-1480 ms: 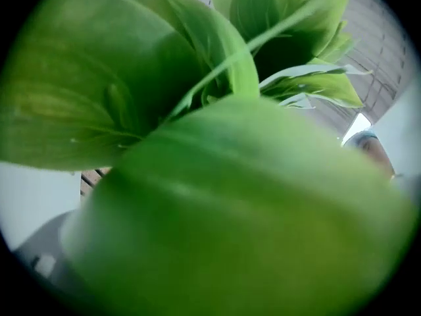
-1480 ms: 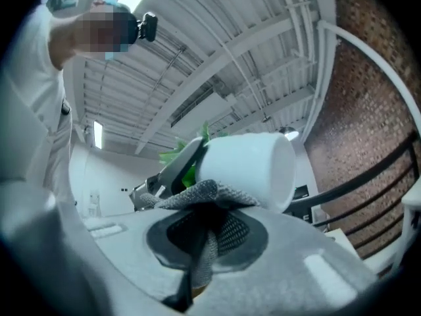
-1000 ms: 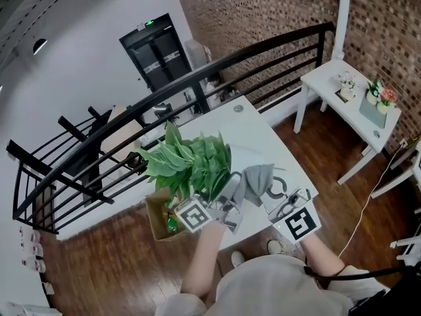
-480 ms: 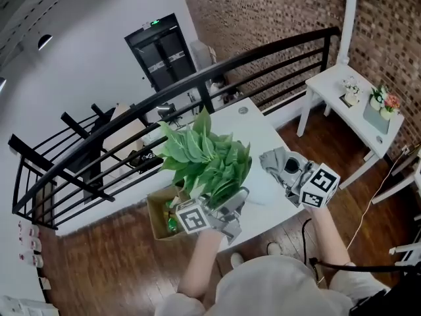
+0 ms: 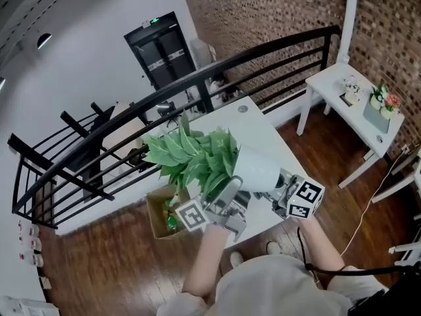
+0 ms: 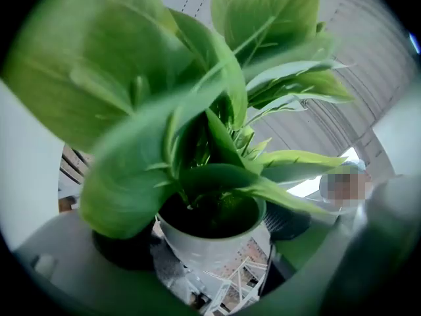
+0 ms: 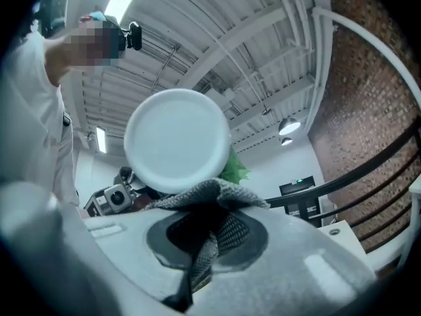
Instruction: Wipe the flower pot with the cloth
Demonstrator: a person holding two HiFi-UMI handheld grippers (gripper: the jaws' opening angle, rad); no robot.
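Note:
The flower pot [image 5: 255, 168] is white and holds a leafy green plant [image 5: 194, 157]. It hangs tilted above the white table [image 5: 253, 127], base toward the right. My left gripper [image 5: 230, 195] is shut on the pot near its rim. In the left gripper view the pot [image 6: 209, 242] sits between the jaws under big leaves. My right gripper [image 5: 284, 189] is shut on the grey cloth [image 5: 276, 184], which is at the pot's base. In the right gripper view the cloth [image 7: 214, 226] bunches between the jaws, just below the pot's round bottom [image 7: 176, 140].
A black railing [image 5: 197, 78] runs behind the table. A cardboard box [image 5: 160, 219] stands on the wooden floor at the table's left. A white side table [image 5: 342, 78] with small potted flowers [image 5: 381, 101] is at the far right by the brick wall.
The pot has tipped over in the left gripper, so its white side and base now face right. The right gripper swung out to the right with the cloth, then came down to the base.

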